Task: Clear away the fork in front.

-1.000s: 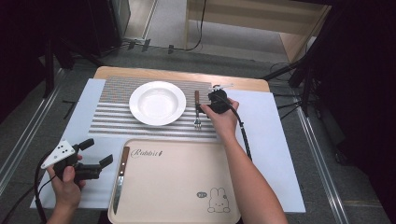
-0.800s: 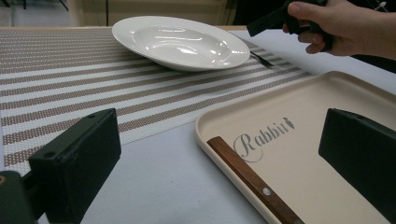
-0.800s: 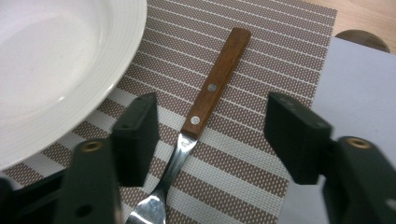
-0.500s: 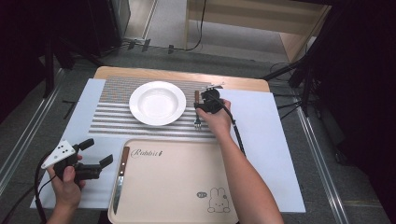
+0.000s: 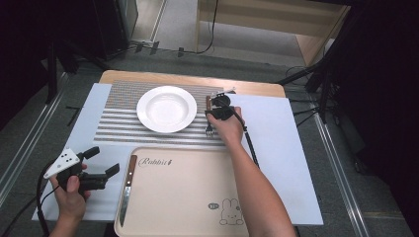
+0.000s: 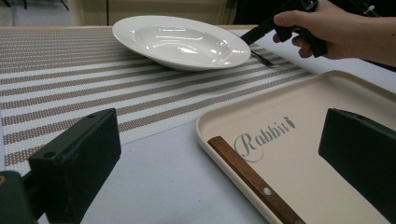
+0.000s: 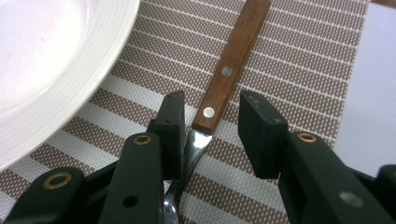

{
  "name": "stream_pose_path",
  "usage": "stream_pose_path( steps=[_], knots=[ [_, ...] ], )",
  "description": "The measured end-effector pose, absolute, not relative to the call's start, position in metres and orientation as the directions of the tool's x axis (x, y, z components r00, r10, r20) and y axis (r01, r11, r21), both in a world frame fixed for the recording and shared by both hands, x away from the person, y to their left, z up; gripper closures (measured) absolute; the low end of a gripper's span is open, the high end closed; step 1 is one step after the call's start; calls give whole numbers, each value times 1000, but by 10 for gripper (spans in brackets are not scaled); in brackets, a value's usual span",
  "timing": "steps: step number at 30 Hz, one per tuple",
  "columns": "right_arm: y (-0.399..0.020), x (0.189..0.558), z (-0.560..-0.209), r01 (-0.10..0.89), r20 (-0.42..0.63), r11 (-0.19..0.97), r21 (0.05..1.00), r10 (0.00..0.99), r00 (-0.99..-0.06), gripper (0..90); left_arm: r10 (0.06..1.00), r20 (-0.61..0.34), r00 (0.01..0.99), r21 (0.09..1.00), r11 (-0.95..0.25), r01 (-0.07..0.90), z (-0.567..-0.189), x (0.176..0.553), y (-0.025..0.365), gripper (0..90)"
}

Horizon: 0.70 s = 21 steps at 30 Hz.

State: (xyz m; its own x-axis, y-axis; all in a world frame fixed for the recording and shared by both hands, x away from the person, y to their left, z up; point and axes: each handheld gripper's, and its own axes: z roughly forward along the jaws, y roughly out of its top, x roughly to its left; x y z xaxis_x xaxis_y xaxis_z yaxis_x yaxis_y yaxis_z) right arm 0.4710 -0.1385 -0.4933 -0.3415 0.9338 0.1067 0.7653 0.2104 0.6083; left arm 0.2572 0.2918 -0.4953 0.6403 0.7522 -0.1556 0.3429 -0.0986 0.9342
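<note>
A fork (image 7: 233, 60) with a wooden handle lies on the striped placemat (image 5: 118, 123), just right of the white plate (image 5: 166, 108). My right gripper (image 7: 210, 126) points down over the fork (image 5: 209, 129), jaws either side of the spot where handle meets metal neck. The jaws have just been closing. One pad sits against the neck and a gap remains at the other. My left gripper (image 5: 104, 160) hovers open at the front left, beside the cream tray (image 5: 197, 197). A wooden-handled knife (image 5: 127, 182) lies along the tray's left edge.
The placemat lies on a white sheet (image 5: 276, 148) that covers the table. A black cable (image 5: 249, 143) trails from my right gripper along the forearm. The tray (image 6: 327, 107) bears a rabbit print; its knife handle (image 6: 252, 179) lies close before my left jaws.
My right hand has shifted left from beside the fork to right over its handle. The left hand has stayed still.
</note>
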Motion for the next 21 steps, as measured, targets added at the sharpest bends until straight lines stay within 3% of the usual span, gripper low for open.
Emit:
stream_pose_path(
  steps=[21],
  knots=[
    [-132, 484, -499, 788, 104, 160, 594, 956, -273, 618, 752, -155, 640, 934, -100, 344, -495, 257, 292, 0]
  ],
)
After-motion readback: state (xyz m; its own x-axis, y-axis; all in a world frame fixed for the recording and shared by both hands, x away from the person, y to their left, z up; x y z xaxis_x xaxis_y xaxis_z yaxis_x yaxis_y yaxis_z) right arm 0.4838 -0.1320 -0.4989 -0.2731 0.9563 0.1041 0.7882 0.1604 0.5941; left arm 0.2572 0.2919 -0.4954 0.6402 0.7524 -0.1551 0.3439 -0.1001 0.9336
